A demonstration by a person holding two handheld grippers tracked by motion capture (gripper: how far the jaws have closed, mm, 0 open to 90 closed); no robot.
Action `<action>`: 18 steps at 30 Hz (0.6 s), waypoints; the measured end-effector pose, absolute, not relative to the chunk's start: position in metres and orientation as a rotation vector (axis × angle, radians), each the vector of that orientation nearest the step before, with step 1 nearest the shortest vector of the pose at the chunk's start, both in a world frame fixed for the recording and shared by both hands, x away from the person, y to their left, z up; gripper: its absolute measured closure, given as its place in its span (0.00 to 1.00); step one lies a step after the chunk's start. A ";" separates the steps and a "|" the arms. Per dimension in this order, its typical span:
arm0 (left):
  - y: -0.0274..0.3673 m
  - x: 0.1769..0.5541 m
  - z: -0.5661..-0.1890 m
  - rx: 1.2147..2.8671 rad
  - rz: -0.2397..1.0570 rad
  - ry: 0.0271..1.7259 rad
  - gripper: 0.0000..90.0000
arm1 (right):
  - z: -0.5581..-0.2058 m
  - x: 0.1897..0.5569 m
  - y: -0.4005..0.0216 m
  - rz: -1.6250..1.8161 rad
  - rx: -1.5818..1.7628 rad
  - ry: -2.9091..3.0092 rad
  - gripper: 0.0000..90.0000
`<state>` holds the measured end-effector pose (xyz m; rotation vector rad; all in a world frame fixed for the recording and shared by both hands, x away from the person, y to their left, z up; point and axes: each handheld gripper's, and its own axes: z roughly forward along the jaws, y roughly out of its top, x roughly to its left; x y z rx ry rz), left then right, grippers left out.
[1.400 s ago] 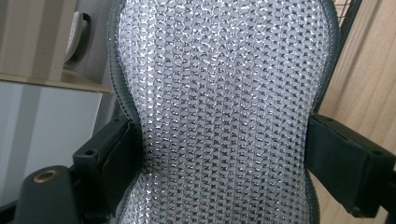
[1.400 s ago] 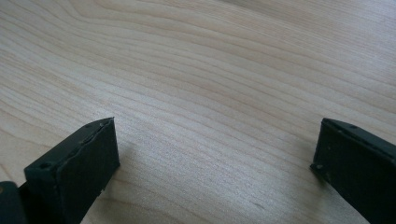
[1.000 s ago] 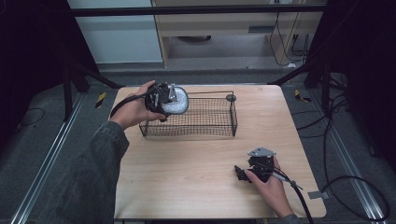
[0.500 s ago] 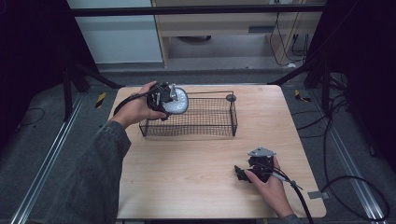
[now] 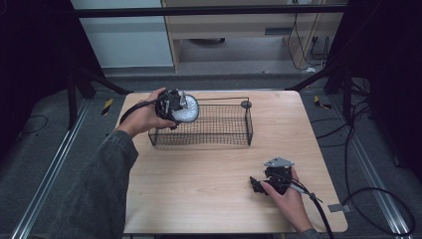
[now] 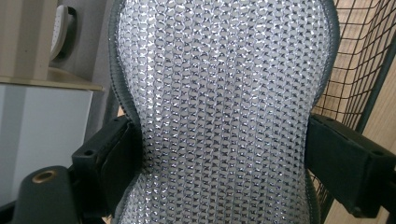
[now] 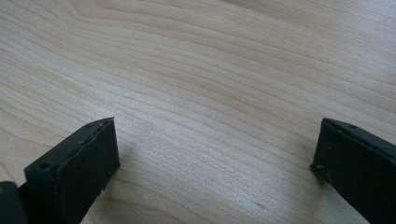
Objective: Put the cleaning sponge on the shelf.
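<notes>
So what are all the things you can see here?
silver mesh pad: one, shiny silver with a grey edge, squeezed between the left gripper's jaws at the basket's left end
wire basket: one, black, on the far half of the table
table: one, light wood
left gripper: one, black, at the basket's left end
right gripper: one, black, jaws apart, low on the table near the right front

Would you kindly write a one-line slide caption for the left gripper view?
Left hand-held gripper clamps a silvery mesh scrubbing pad beside the black wire basket.
</notes>
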<state>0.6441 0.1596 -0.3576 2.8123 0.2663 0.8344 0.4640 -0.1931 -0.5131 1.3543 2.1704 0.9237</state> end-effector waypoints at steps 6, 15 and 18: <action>0.156 0.646 -0.364 2.829 0.824 0.256 0.14 | -0.513 0.464 -0.193 0.925 1.358 2.170 0.00; 0.156 0.653 -0.369 2.837 0.799 0.275 0.11 | -0.513 0.464 -0.193 0.925 1.355 2.171 0.00; 0.156 0.654 -0.369 2.827 0.794 0.291 0.09 | -0.513 0.464 -0.193 0.925 1.355 2.171 0.00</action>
